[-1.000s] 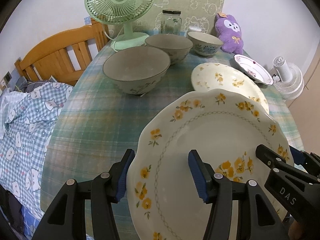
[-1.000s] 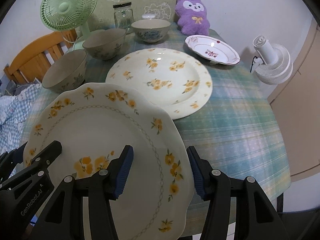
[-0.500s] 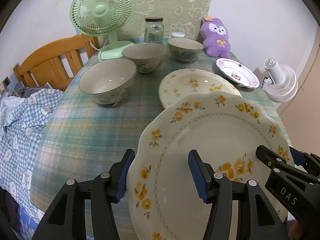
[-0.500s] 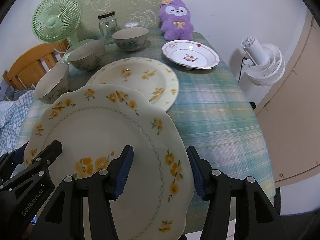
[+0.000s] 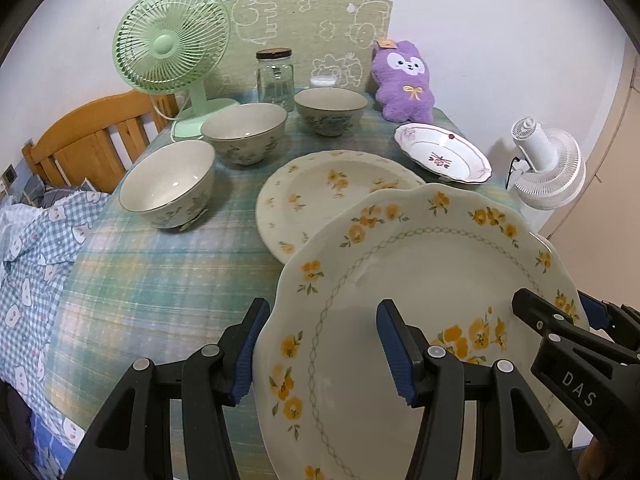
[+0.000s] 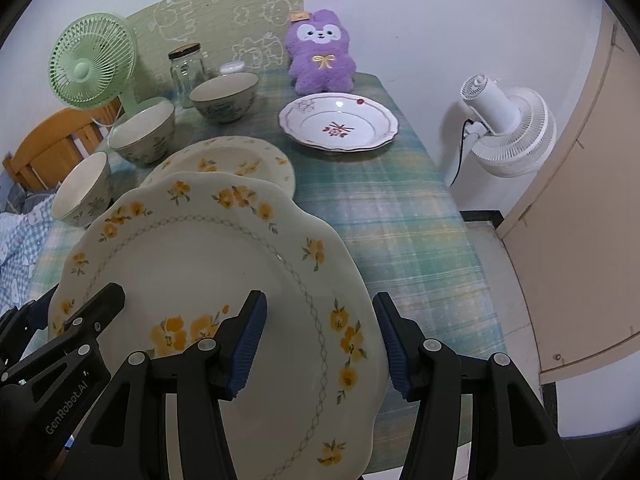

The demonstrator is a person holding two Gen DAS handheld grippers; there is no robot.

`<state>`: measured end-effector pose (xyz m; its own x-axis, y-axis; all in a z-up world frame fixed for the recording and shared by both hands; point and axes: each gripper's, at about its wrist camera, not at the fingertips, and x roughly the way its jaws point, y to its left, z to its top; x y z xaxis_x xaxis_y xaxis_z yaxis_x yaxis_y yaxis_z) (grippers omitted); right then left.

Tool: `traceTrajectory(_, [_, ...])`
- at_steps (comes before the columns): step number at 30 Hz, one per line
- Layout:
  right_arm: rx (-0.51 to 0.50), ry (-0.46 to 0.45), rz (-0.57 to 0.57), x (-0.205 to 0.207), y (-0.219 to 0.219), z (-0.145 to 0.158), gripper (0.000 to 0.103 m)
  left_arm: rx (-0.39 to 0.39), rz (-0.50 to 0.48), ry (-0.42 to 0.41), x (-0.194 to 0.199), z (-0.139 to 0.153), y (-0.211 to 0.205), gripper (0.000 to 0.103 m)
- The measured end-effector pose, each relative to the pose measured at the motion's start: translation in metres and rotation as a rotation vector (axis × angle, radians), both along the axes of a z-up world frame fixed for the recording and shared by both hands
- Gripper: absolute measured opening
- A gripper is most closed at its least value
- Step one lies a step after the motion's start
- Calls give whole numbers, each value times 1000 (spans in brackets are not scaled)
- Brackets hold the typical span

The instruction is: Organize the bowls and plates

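Above the table's near edge (image 5: 168, 280), left gripper (image 5: 320, 356) and right gripper (image 6: 320, 350) fingers half-spread, each clamping the scalloped plate's (image 5: 420, 280) rim

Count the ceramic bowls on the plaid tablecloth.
3. A cream floral ceramic bowl sits nearest the wooden bed frame, a second stands before the green fan's base, and a third stands beside the glass jar. None seems hidden.

SURFACE: table (image 5: 168, 280) with green plaid cloth | ON IT: three bowls (image 5: 168, 184) (image 5: 244, 132) (image 5: 330, 110) in a row along the left; yellow-flowered plate (image 5: 320, 188) at centre; pink-rimmed dish (image 6: 340, 122) right rear; green fan (image 5: 172, 46), glass jar (image 5: 275, 76), purple plush toy (image 5: 404, 76) at back edge
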<state>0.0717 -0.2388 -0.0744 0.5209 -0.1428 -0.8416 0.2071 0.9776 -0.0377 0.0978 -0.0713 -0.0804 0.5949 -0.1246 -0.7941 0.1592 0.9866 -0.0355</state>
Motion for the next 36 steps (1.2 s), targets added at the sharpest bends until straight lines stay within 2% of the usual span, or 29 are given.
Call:
traceTrajectory(17, [-9,22,-16,3,-59,-13,58,-9,-11,29,5,-17,-61,56])
traceTrajectory(36, [12,101,-30,9,-107,-57,58,-8,11,106,13,-61,-105,56])
